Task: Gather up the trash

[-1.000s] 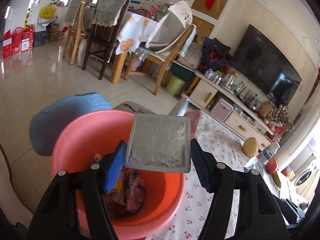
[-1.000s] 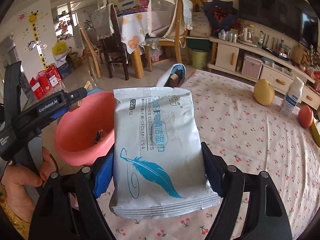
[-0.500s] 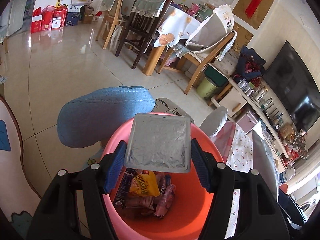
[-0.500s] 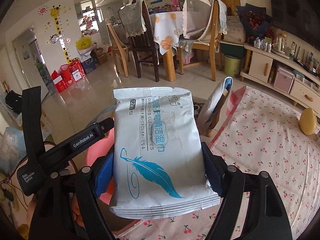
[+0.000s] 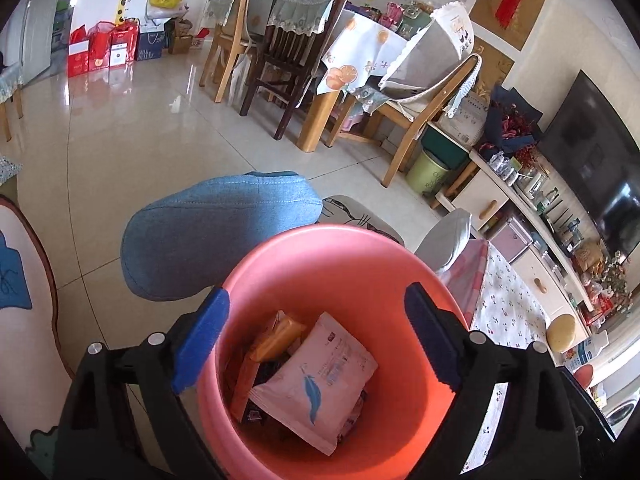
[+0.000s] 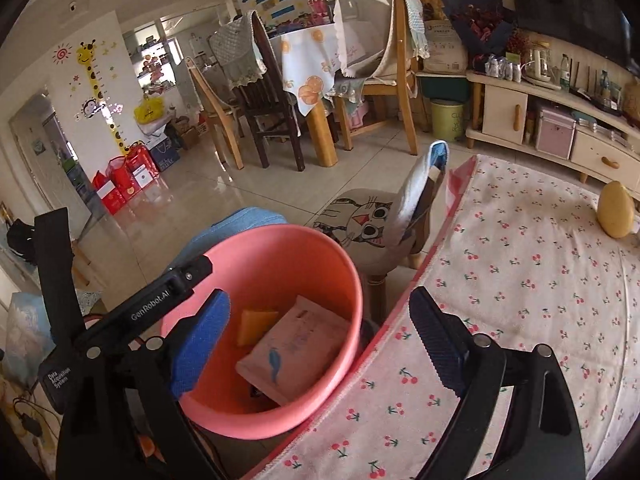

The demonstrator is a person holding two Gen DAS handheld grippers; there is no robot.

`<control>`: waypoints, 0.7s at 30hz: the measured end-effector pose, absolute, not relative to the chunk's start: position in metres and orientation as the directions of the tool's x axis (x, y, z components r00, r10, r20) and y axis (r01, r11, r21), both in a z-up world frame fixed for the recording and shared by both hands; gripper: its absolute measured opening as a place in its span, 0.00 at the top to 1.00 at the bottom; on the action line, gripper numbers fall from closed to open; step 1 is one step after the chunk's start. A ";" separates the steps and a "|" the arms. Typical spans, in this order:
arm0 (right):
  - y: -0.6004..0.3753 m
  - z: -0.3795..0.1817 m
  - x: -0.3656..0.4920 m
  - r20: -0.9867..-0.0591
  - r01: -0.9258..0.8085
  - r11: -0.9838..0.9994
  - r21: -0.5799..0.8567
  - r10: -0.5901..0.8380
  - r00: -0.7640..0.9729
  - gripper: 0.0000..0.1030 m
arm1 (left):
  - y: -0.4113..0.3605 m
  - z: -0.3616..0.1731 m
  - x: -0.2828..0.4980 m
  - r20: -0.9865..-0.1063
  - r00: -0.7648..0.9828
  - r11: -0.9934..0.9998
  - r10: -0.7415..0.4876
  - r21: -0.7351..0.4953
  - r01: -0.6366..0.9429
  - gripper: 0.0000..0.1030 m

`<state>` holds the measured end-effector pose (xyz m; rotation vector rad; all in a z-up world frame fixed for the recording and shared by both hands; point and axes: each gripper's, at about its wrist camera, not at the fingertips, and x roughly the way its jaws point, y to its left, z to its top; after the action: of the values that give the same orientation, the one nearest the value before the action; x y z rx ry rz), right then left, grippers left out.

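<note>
A pink bucket (image 5: pixel 340 248) sits below the table edge and holds trash. A white wet-wipe pack with a blue feather (image 5: pixel 316 380) lies on top, beside an orange packet (image 5: pixel 276 336) and darker wrappers. My left gripper (image 5: pixel 316 336) is open and empty right above the bucket. My right gripper (image 6: pixel 320 336) is open and empty above the bucket's (image 6: pixel 280 248) right side, by the table edge. The wipe pack (image 6: pixel 292 352) and an orange packet (image 6: pixel 256 324) show inside. The left gripper's body (image 6: pixel 148 312) is at the bucket's left.
A table with a cherry-print cloth (image 6: pixel 520 288) lies to the right, with a yellow round object (image 6: pixel 616 208) on it. A cat-print stool (image 6: pixel 368 224) and a blue cushion (image 5: pixel 216 224) stand behind the bucket. Dining chairs (image 5: pixel 288 52) and a TV cabinet (image 6: pixel 552 120) are farther back.
Both grippers have opened. The silver pack left the left gripper and the feather wipe pack left the right gripper; the wipe pack now lies in the bucket. Both grippers moved over the bucket.
</note>
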<state>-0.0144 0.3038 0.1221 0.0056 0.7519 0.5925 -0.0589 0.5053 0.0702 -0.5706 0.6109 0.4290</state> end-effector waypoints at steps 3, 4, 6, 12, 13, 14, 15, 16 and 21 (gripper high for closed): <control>0.283 0.119 -0.020 -0.638 -0.480 0.857 0.189 0.478 0.603 0.12 | 0.495 0.077 -0.057 -0.623 0.750 0.796 0.223 -0.328 -0.509 0.11; 0.278 0.119 -0.023 -0.637 -0.473 0.862 0.180 0.469 0.612 0.12 | 0.491 0.079 -0.056 -0.617 0.753 0.807 0.229 -0.313 -0.501 0.10; 0.265 0.118 -0.030 -0.632 -0.460 0.875 0.150 0.442 0.636 0.12 | 0.482 0.084 -0.055 -0.604 0.762 0.827 0.233 -0.290 -0.482 0.08; 0.230 0.116 -0.049 -0.625 -0.425 0.904 0.056 0.363 0.691 0.12 | 0.450 0.097 -0.056 -0.552 0.795 0.882 0.250 -0.209 -0.422 0.04; 0.223 0.117 -0.051 -0.625 -0.418 0.907 0.047 0.353 0.697 0.12 | 0.443 0.099 -0.056 -0.543 0.802 0.890 0.249 -0.197 -0.410 0.04; 0.217 0.117 -0.053 -0.624 -0.408 0.912 0.037 0.340 0.704 0.12 | 0.437 0.100 -0.056 -0.536 0.806 0.897 0.249 -0.186 -0.401 0.04; 0.211 0.117 -0.055 -0.624 -0.399 0.917 0.028 0.328 0.709 0.12 | 0.431 0.101 -0.057 -0.529 0.812 0.905 0.246 -0.176 -0.388 0.04; 0.204 0.117 -0.057 -0.624 -0.387 0.922 0.023 0.316 0.715 0.12 | 0.426 0.102 -0.057 -0.523 0.818 0.910 0.241 -0.171 -0.377 0.04; 0.173 0.116 -0.067 -0.616 -0.334 0.943 0.011 0.269 0.741 0.12 | 0.397 0.105 -0.060 -0.495 0.847 0.936 0.195 -0.163 -0.311 0.04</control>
<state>-0.0667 0.1728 0.1157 -0.1028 0.6584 0.3312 -0.0604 0.3973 0.1054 -0.2423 0.4939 0.2692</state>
